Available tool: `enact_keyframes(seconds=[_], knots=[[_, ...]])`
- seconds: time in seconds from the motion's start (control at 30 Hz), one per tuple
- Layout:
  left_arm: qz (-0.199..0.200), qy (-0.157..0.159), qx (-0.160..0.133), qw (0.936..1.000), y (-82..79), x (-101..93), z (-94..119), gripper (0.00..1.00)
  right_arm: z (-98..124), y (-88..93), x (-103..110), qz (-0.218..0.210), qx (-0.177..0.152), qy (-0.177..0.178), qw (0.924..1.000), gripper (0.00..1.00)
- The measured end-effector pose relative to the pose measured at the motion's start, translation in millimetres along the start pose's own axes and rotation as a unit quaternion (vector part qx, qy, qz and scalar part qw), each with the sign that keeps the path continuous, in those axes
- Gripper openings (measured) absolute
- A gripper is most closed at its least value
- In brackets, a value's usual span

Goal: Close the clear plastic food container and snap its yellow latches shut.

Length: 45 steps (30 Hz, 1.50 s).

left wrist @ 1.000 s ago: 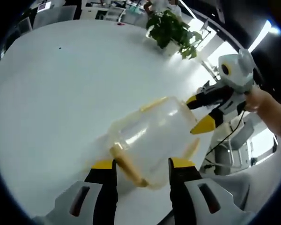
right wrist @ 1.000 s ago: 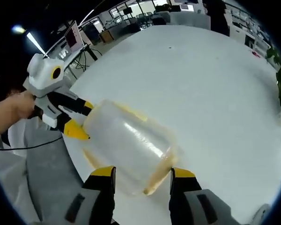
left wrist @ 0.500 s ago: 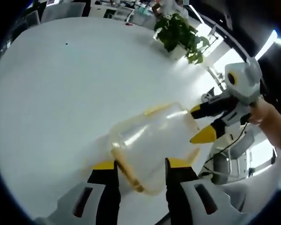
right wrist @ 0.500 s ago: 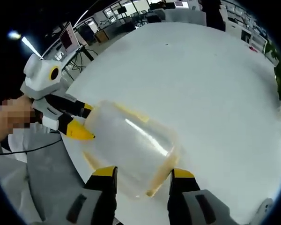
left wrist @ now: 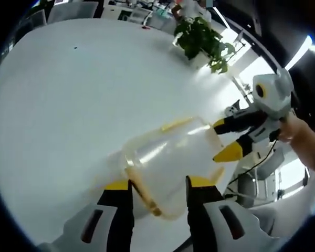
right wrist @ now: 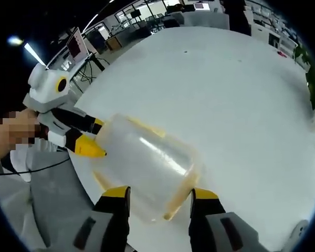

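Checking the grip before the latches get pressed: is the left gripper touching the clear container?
Touching. In the right gripper view, the left gripper has its yellow tips pressed against the end of the clear container, with no gap visible.

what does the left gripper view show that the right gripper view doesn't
Left gripper view: a potted plant at the table's far edge, and the right gripper coming in from the right, its yellow tips at the container's far end.

Right gripper view: the left gripper coming in from the left, with monitors and desks behind it.

Both: the clear container with yellow latches on the white table, each view's own jaws straddling one end of it.
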<state>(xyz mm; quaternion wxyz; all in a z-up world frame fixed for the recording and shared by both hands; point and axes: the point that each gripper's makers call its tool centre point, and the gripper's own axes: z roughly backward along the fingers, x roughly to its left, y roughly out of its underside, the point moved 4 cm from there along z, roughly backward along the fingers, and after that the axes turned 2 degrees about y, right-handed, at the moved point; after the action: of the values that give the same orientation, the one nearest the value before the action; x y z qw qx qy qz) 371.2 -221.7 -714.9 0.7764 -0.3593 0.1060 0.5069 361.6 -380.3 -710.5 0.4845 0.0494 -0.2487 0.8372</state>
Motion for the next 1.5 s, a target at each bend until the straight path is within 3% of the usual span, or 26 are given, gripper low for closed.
enact_keyframes(seconds=[0.17, 0.77, 0.87, 1.03, 1.2, 1.37, 1.4, 1.43, 1.5], knots=[[0.003, 0.001, -0.009, 1.0000, 0.3, -0.1, -0.2, 0.39, 0.3, -1.2, -0.6, -0.002, -0.006, -0.003, 1.0000, 0.44], [-0.075, -0.008, -0.005, 0.9971, 0.7, 2.9, 13.1, 0.45, 15.2, -3.3, -10.0, 0.003, -0.032, 0.002, 0.9995, 0.43], [-0.116, -0.023, -0.013, 0.9929, -4.6, 6.8, 16.3, 0.45, 16.1, -5.6, -12.9, 0.016, -0.034, 0.013, 0.9992, 0.42], [-0.123, -0.020, -0.023, 0.9919, -8.8, 2.7, 22.0, 0.48, 21.6, -7.1, -6.8, 0.026, -0.040, 0.011, 0.9988, 0.43], [-0.142, -0.020, -0.021, 0.9894, -9.1, -0.9, 23.6, 0.56, 25.8, -13.4, -4.0, 0.081, -0.052, 0.029, 0.9949, 0.45], [-0.207, -0.025, -0.012, 0.9778, -8.3, -6.2, 26.3, 0.57, 28.9, -16.2, 2.0, 0.127, -0.062, 0.029, 0.9895, 0.43], [-0.253, -0.032, -0.014, 0.9668, -10.4, -7.8, 27.5, 0.56, 28.7, -18.6, 5.5, 0.150, -0.067, 0.017, 0.9862, 0.42], [-0.264, -0.034, -0.012, 0.9638, -10.0, -8.7, 28.0, 0.54, 29.1, -21.0, 9.3, 0.162, -0.079, 0.009, 0.9835, 0.41], [-0.262, -0.026, -0.014, 0.9647, -9.6, -13.2, 28.3, 0.54, 30.3, -21.8, 11.0, 0.171, -0.078, 0.005, 0.9822, 0.39]])
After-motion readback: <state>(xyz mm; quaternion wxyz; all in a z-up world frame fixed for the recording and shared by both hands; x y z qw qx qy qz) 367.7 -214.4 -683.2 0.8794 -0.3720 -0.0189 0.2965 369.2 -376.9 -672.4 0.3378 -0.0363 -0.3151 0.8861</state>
